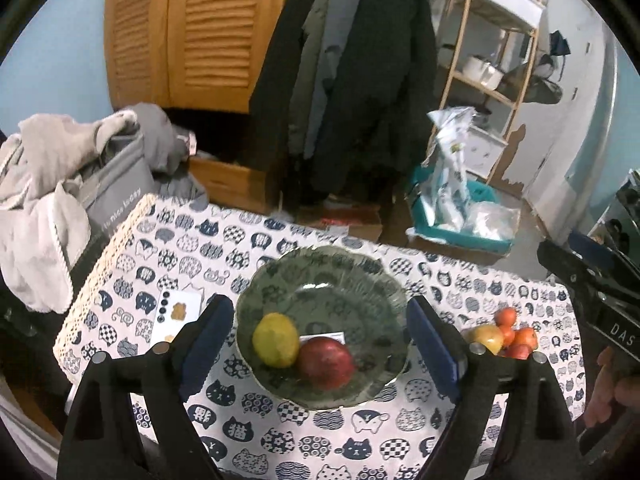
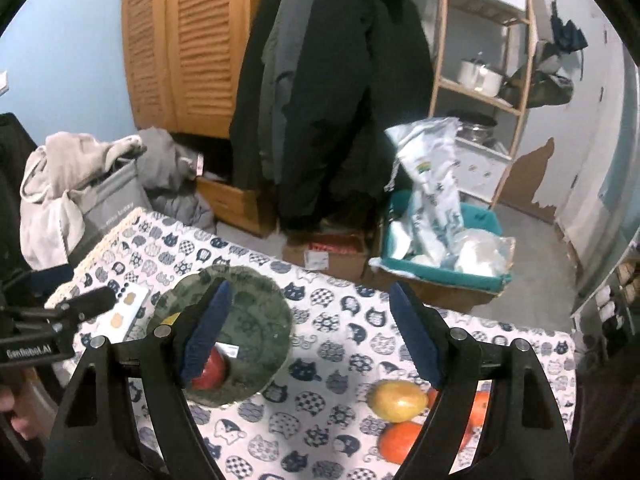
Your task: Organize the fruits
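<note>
Lemon (image 1: 276, 340) and red apple (image 1: 326, 362) on green plate (image 1: 320, 276)

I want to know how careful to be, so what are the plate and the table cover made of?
Plate: probably glazed ceramic or glass, green; glossy highlights, scalloped rim. Cover: seemingly woven cloth, matte, printed with cats, with a lace-like edge trim.

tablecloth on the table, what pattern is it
White tablecloth printed with dark blue and patterned cat heads. It shows best in the left wrist view.
</note>
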